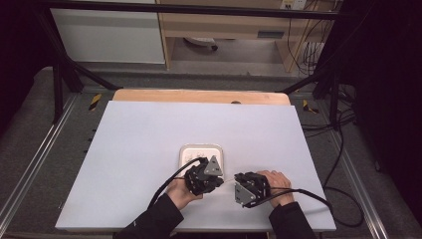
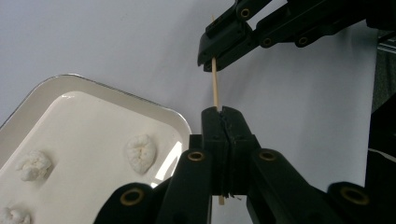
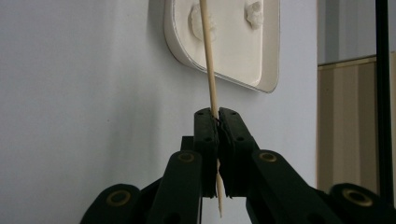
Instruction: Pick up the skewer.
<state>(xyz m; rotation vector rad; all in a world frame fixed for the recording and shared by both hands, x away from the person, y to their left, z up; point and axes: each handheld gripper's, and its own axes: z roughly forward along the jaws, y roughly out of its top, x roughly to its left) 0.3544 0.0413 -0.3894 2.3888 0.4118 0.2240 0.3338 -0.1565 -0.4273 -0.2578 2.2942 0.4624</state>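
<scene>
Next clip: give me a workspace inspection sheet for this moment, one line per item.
Surface: white tabletop, wooden strip along the far edge.
Job's things: thin wooden skewer; white tray holding white lumps.
Clutter: nothing seen.
Grippers: left tool shut on the skewer; right tool shut on the same skewer, both beside the tray.
Cables: black cable trails from each tool across the tabletop.
Surroundings: black frame, wooden furniture behind, grey floor.
</scene>
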